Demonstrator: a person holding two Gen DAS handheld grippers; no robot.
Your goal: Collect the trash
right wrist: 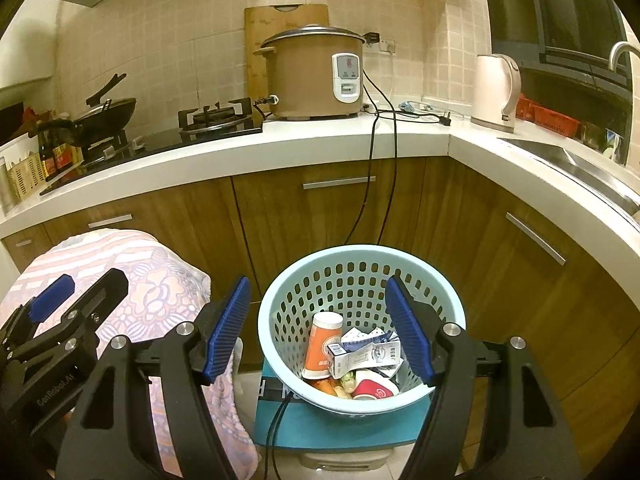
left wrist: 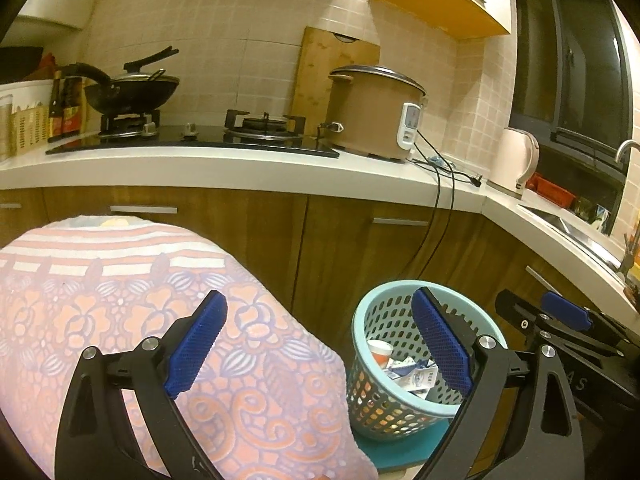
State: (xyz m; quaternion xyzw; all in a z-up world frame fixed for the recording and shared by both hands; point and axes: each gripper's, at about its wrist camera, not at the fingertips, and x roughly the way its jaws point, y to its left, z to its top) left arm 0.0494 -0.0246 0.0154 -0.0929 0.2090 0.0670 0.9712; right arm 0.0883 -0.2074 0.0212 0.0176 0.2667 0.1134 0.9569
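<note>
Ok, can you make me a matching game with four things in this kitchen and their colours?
Things:
1. basket
2. rice cooker
3. kettle
4. wok

Colours:
A. black
B. pale pink
C. light blue
D. brown

Pairs: 1-C, 2-D, 3-B, 4-A.
</note>
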